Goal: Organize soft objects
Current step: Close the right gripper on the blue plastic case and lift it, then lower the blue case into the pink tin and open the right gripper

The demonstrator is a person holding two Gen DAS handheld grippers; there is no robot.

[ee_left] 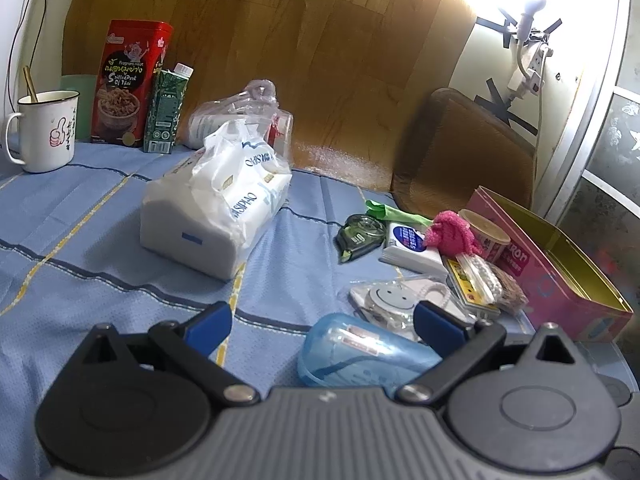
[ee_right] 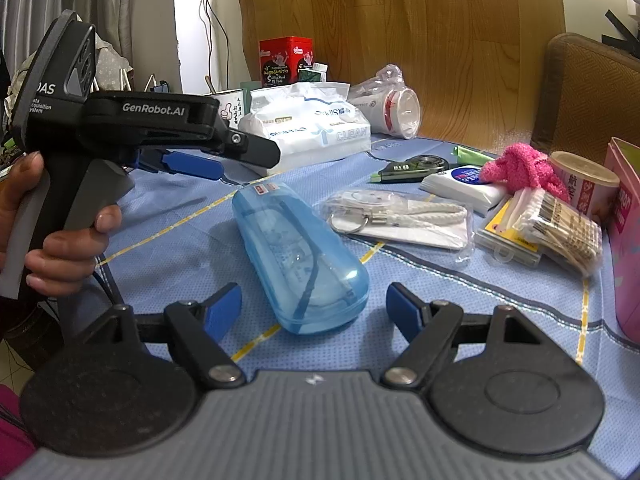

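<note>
A pink fluffy cloth [ee_left: 450, 232] [ee_right: 520, 168] lies at the right of the blue tablecloth, against a small tissue packet [ee_left: 408, 246] [ee_right: 460, 184]. A big white tissue pack [ee_left: 216, 208] [ee_right: 308, 128] stands further back. An open pink tin box [ee_left: 560, 272] [ee_right: 624, 240] sits at the far right. My left gripper [ee_left: 322, 320] [ee_right: 192, 166] is open above the cloth, held by a hand. A blue glasses case [ee_left: 360, 352] [ee_right: 300, 256] lies just ahead of it. My right gripper [ee_right: 314, 304] is open, with the near end of the case between its fingers, untouched.
A mug [ee_left: 46, 132], a red tin [ee_left: 128, 84] and a green carton [ee_left: 168, 112] stand at the back left. A keychain packet [ee_right: 400, 216], cotton swabs [ee_right: 560, 224], a correction tape [ee_right: 412, 168] and a paper cup [ee_right: 588, 184] crowd the right. A brown chair [ee_left: 460, 152] stands behind the table.
</note>
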